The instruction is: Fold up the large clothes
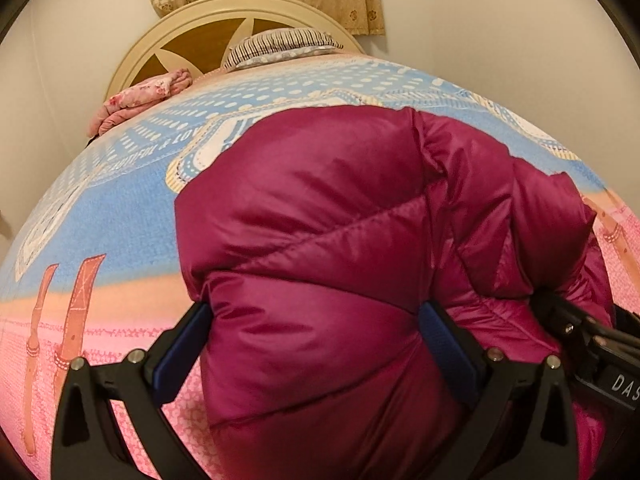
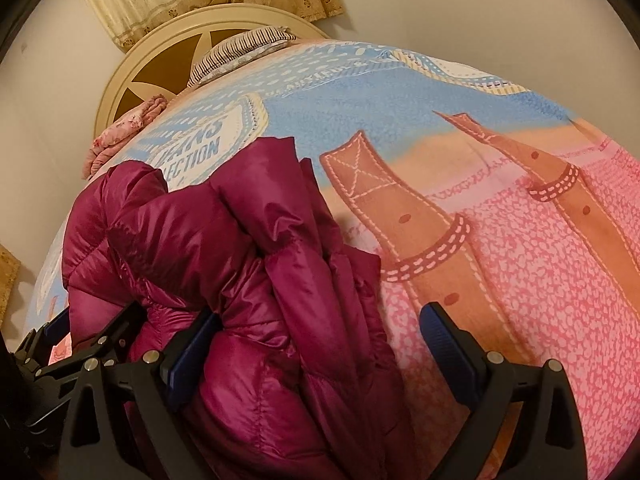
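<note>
The left gripper pointed forward and down over the bed, jaws wide, with a thick bulge of the magenta puffer jacket filling the gap and touching both pads. The right gripper sat just beside it, also tilted down, jaws wide; the jacket's edge pressed against the left pad while the right pad stood clear over the blanket. The jacket lay bunched on the blanket, its long axis running away from both jaws toward the headboard.
</note>
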`<action>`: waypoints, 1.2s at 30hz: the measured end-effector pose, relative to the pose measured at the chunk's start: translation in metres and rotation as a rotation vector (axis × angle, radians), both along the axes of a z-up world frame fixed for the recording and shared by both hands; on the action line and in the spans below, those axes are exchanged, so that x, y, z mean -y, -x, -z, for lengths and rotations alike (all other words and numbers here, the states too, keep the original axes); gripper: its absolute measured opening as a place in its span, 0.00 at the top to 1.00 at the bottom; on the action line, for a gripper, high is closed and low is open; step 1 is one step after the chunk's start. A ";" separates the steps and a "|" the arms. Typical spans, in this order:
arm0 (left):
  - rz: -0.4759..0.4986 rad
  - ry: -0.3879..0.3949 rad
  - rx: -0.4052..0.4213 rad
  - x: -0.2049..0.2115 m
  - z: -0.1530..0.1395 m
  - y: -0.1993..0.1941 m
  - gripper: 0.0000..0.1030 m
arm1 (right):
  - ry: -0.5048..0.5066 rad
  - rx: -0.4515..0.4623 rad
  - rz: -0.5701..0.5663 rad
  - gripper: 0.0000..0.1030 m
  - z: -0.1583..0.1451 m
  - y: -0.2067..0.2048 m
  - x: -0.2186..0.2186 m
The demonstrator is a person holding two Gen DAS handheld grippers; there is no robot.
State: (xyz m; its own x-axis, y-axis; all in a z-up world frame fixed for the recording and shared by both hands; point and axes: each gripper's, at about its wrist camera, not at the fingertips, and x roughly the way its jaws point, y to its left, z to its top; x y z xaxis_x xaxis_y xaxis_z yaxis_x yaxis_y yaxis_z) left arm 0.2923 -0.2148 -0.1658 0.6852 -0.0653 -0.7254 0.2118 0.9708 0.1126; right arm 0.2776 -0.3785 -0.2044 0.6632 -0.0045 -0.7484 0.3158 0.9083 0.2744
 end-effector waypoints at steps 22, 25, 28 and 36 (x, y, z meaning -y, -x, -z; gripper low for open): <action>-0.004 0.014 -0.013 0.000 0.002 -0.004 0.00 | -0.004 -0.001 -0.006 0.02 0.004 -0.003 0.004; -0.004 0.014 -0.012 0.000 0.002 -0.004 0.00 | -0.006 -0.004 -0.009 0.02 0.005 -0.004 0.004; -0.003 0.014 -0.013 0.000 0.002 -0.004 0.00 | -0.005 -0.004 -0.009 0.02 0.005 -0.004 0.004; 0.006 0.039 -0.034 -0.002 0.003 -0.007 0.00 | -0.032 0.010 -0.014 0.01 0.005 -0.003 0.005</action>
